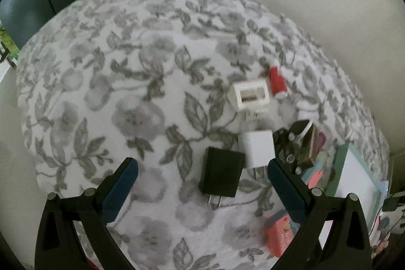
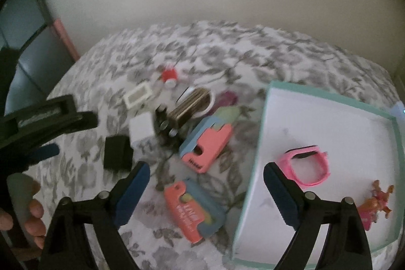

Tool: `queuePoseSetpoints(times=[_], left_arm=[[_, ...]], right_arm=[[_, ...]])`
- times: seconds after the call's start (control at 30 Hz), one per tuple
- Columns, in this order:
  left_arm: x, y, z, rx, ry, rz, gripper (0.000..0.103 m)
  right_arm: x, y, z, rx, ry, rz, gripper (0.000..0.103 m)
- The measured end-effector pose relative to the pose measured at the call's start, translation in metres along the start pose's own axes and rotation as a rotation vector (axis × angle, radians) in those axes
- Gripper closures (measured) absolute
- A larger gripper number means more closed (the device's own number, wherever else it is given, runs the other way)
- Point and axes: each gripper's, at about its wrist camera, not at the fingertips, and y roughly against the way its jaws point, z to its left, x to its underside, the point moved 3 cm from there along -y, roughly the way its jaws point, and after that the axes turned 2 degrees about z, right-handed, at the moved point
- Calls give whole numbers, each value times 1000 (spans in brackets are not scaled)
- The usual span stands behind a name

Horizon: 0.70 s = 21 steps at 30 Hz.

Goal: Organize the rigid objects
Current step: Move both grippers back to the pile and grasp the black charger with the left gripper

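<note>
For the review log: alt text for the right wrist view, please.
The open right gripper hovers over a floral blanket strewn with chargers and cards, beside a teal box holding a pink watch and a small figurine.

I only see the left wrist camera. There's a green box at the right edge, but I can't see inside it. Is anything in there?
Observer: Yes. In the right wrist view, a pink watch band lies on the white floor of the box.
Operator: Only that?
Observer: No. A small orange and pink toy figure lies in the box too, apart from the band.
Operator: Is the other gripper holding something?
Observer: No. The right gripper is open, with nothing between its fingers.
</note>
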Motion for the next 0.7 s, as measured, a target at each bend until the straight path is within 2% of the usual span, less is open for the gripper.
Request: queuePoseSetpoints(times=[0.1, 0.23, 0.3, 0.47, 0.57, 0.7], left_arm=[[5, -13, -6, -10, -27, 40, 1], [10, -29, -13, -10, -59, 88, 1], [12, -34, -14, -21, -72, 100, 1], [13, -44, -15, -26, -80, 117, 2], [14, -50, -15, -33, -85, 124, 5], [17, -58, -12, -30, -85, 142, 14]], right_arm=[[5, -7, 8, 2, 38, 29, 18], [11, -18, 13, -42, 54, 78, 19], [15, -27, 12, -37, 59, 112, 25], [22, -36, 16, -22, 105, 143, 26], [25, -42, 19, -30, 105, 166, 28], [31, -49, 24, 5, 147, 187, 32]])
